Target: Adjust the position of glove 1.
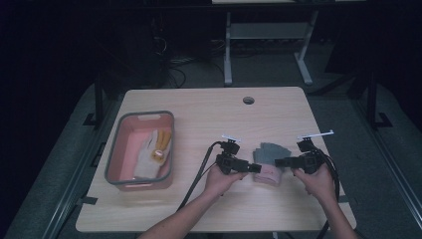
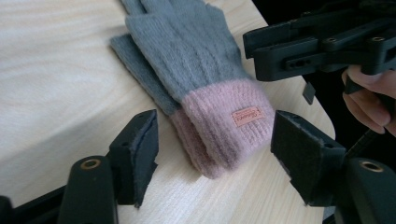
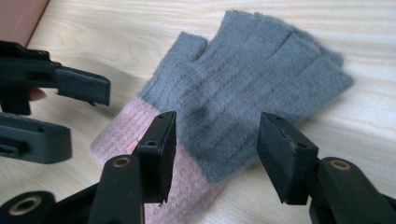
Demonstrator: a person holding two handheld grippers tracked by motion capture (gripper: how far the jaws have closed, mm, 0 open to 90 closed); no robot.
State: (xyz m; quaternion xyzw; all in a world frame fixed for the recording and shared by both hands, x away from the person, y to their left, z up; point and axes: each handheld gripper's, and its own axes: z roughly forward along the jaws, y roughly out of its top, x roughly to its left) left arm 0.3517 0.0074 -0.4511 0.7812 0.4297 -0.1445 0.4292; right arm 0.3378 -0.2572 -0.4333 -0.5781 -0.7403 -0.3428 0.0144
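A pair of grey knit gloves (image 1: 268,155) with pink cuffs lies stacked on the wooden table, right of centre. In the left gripper view the pink cuff (image 2: 224,121) with its small label sits between the jaws of my left gripper (image 2: 215,149), which stand wide open and clear of it. My right gripper (image 3: 217,149) is open too, its jaws over the gloves (image 3: 252,79) where grey meets pink, not pressing. From above, the left gripper (image 1: 256,168) and right gripper (image 1: 277,162) face each other across the cuffs.
A pink bin with a grey rim (image 1: 115,149) stands at the table's left and holds a white and yellow work glove (image 1: 152,152). A round cable hole (image 1: 248,100) is near the far edge. The table's right edge lies close behind the right hand.
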